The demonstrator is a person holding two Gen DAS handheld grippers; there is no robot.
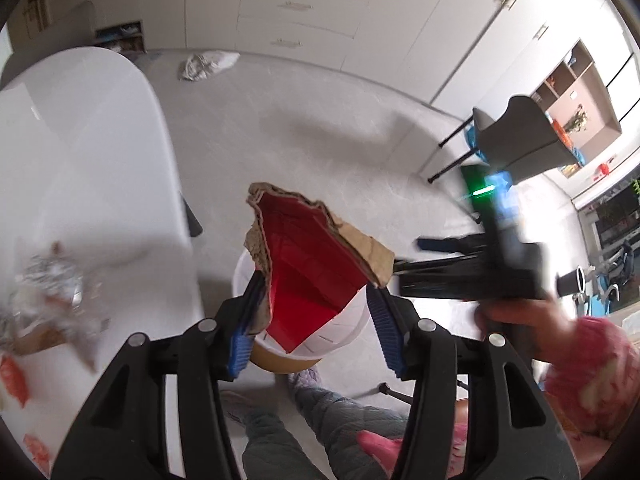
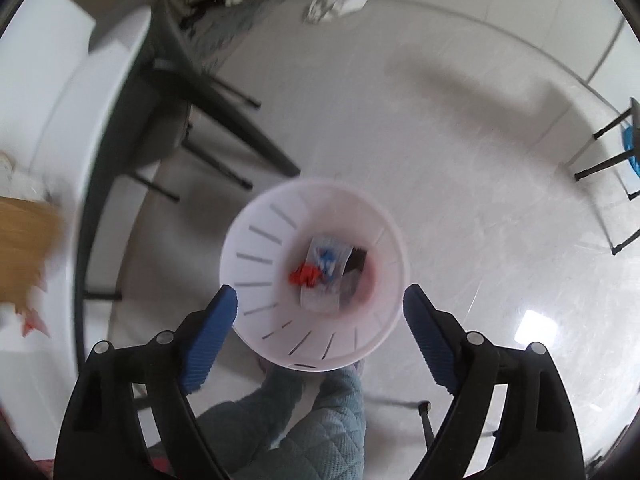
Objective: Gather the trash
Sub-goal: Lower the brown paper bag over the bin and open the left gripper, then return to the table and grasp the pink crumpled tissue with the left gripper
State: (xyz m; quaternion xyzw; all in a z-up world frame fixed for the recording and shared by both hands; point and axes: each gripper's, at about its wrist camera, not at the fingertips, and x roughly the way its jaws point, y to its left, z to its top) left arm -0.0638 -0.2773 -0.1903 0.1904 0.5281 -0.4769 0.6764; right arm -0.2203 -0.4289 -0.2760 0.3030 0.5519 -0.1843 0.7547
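My left gripper (image 1: 316, 288) is shut on a torn cardboard piece (image 1: 312, 264), red inside and brown outside, held over the white bin (image 1: 348, 328) on the floor. In the right wrist view my right gripper (image 2: 320, 292) hangs open above the same bin (image 2: 256, 240), nothing between its pads. A white-and-blue wrapper (image 2: 324, 272) and a red scrap (image 2: 302, 276) lie at the bottom of the bin, blurred. A hand in a pink sleeve (image 1: 588, 368) holds the right gripper's blurred black body (image 1: 480, 276) just right of the cardboard.
A white table (image 1: 80, 140) at left carries crumpled foil (image 1: 52, 280) and red scraps (image 1: 14, 376); a brown paper bag (image 2: 24, 248) lies on it. A grey chair (image 1: 520, 140), a crumpled white bag (image 1: 206, 64) and the person's legs (image 2: 300, 420) stand around the bin.
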